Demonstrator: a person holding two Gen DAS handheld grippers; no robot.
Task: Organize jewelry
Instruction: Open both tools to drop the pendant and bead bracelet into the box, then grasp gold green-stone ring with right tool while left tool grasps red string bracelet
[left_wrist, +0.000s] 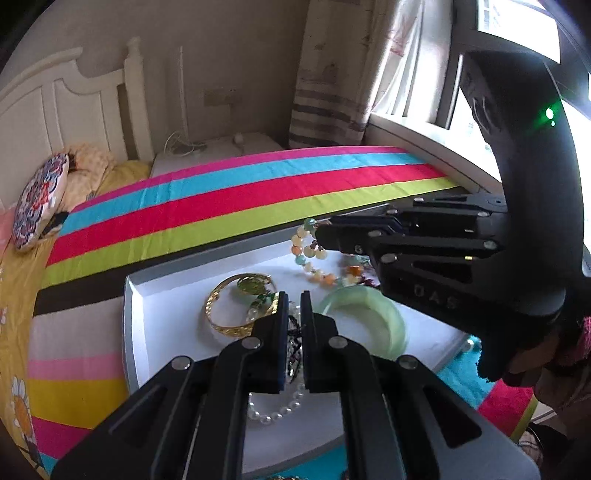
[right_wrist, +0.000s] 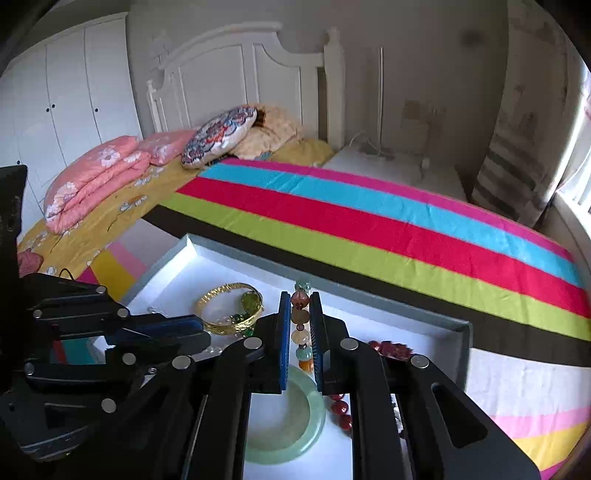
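Note:
A shallow white tray (left_wrist: 162, 295) lies on the striped bedspread and holds jewelry. My right gripper (right_wrist: 300, 295) is shut on a multicoloured bead bracelet (right_wrist: 300, 314) and holds it above the tray; in the left wrist view the bracelet (left_wrist: 308, 251) hangs from the right gripper (left_wrist: 321, 232). My left gripper (left_wrist: 294, 295) is nearly closed on a dark chain piece (left_wrist: 293, 339) over the tray middle. A gold bangle (left_wrist: 225, 306), a pale green jade bangle (left_wrist: 373, 314) and a pearl bracelet (left_wrist: 273, 413) lie in the tray.
A red bead strand (right_wrist: 340, 408) and a dark red piece (right_wrist: 391, 349) lie in the tray's right part. The striped bedspread (right_wrist: 369, 229) surrounds the tray. Pillows (right_wrist: 218, 136) and a white headboard (right_wrist: 243, 70) are at the far end. A window (left_wrist: 517, 22) is on the right.

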